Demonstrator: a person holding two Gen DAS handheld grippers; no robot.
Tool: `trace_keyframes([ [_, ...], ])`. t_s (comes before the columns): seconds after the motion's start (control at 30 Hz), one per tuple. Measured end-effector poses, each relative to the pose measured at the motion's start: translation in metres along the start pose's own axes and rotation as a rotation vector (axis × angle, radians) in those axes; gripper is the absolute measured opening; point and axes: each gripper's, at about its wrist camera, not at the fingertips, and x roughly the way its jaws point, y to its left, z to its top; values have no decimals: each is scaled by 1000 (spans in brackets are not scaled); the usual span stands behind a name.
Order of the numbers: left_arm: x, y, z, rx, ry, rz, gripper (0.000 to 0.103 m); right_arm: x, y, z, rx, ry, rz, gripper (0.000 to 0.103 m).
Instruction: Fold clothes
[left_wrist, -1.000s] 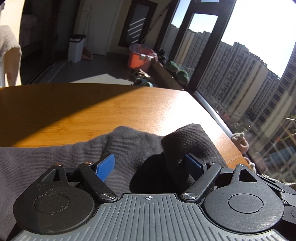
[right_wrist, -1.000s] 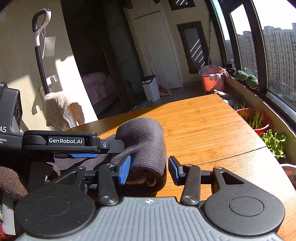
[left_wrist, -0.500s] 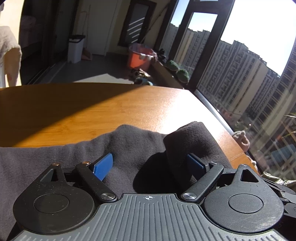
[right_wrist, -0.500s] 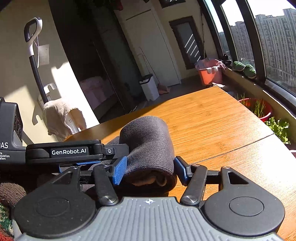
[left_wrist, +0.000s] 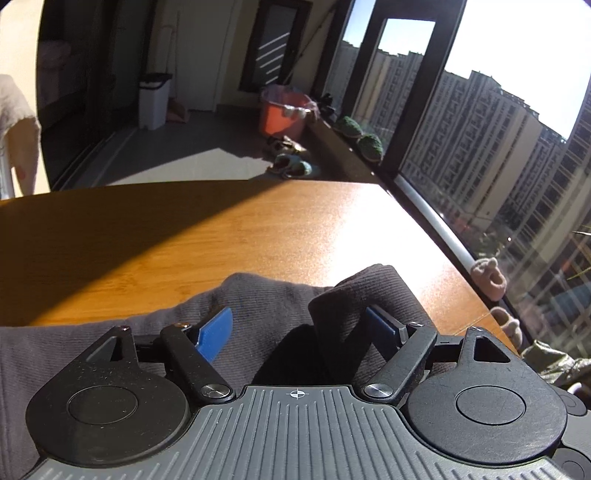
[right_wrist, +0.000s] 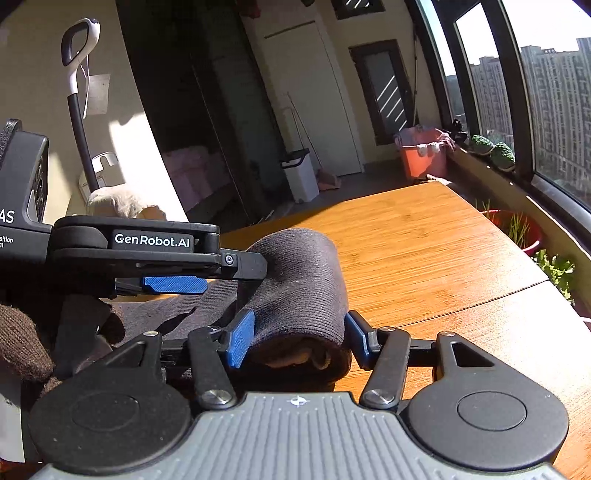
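**Grey ribbed knit garment, rolled at one end, between two sets of tongs**

Garment (left_wrist: 155, 332): a dark grey ribbed knit lying on the wooden counter (left_wrist: 258, 229), spread flat toward the left and turned up into a thick roll at its right end. It is judged soft, light and limp, with a grippy, non-slippery surface; it should sag wherever it is unsupported, so the firmest hold is across the roll itself or on a doubled edge, not on a single layer.

Left wrist view: the left tongs (left_wrist: 299, 325) stand spread wide over the cloth, gripping nothing, with a raised fold near the right blue pad. The flat expanse of the garment shows only here.

Right wrist view: the right tongs (right_wrist: 299, 332) straddle the roll (right_wrist: 299, 280), blue pads just beside its flanks; whether they press it cannot be told. Only here do the roll's open end with paler inner layers, the left tongs seen side-on, and a hand in a brown knit glove (right_wrist: 22, 339) appear.
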Motion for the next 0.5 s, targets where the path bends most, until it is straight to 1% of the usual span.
trace_keyframes([
  [0.07, 4, 5, -1, -35, 5, -18, 89, 0, -6, 1, 36, 5, 16, 58],
  [0.17, 5, 11, -2, -45, 9, -29, 91, 2, -15, 2, 85, 24, 43, 60],
  [0.33, 5, 16, -3, -56, 5, -32, 93, 2, -15, 1, 81, 25, 48, 60],
  [0.43, 5, 15, -4, -58, 1, -27, 93, 0, -11, 0, 51, 16, 39, 54],
  [0.5, 3, 17, -3, -67, 3, -29, 93, -2, -6, 0, 23, 5, 28, 48],
])
